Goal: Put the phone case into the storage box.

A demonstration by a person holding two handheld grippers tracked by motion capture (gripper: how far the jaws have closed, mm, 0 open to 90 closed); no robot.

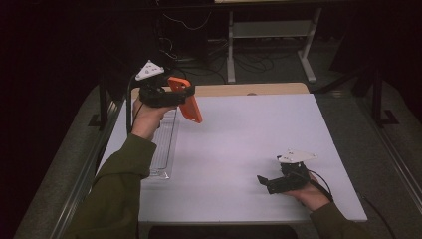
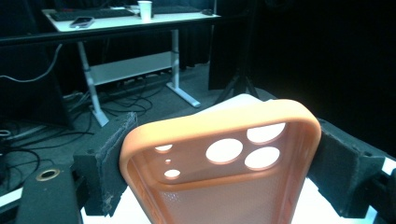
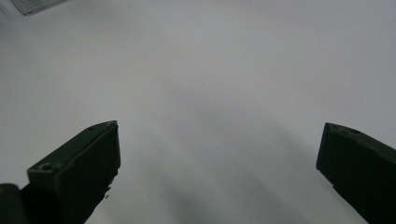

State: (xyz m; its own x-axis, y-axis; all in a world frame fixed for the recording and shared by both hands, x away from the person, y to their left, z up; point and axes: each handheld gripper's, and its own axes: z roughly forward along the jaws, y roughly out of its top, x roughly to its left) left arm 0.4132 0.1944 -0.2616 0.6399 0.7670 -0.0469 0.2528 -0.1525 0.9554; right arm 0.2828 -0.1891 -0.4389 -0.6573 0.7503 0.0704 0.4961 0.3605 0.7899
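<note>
An orange phone case [image 1: 190, 104] hangs in the air over the far left part of the white table [image 1: 249, 144], gripped across its width by my left gripper [image 1: 175, 93]. In the left gripper view the two black jaws press on both long edges of the orange phone case [image 2: 224, 163], whose inner side and camera cutouts face the camera. My right gripper [image 1: 264, 182] rests low at the near right of the table, pointing left. In the right gripper view its jaws stand wide apart over bare tabletop, the right gripper [image 3: 219, 163] holding nothing.
A clear plastic tray [image 1: 164, 144] lies flat along the table's left side, below the raised left hand. Beyond the far edge stand a desk frame [image 1: 268, 35] and tangled cables on the floor. A further desk [image 2: 130, 21] carries a cup and a phone.
</note>
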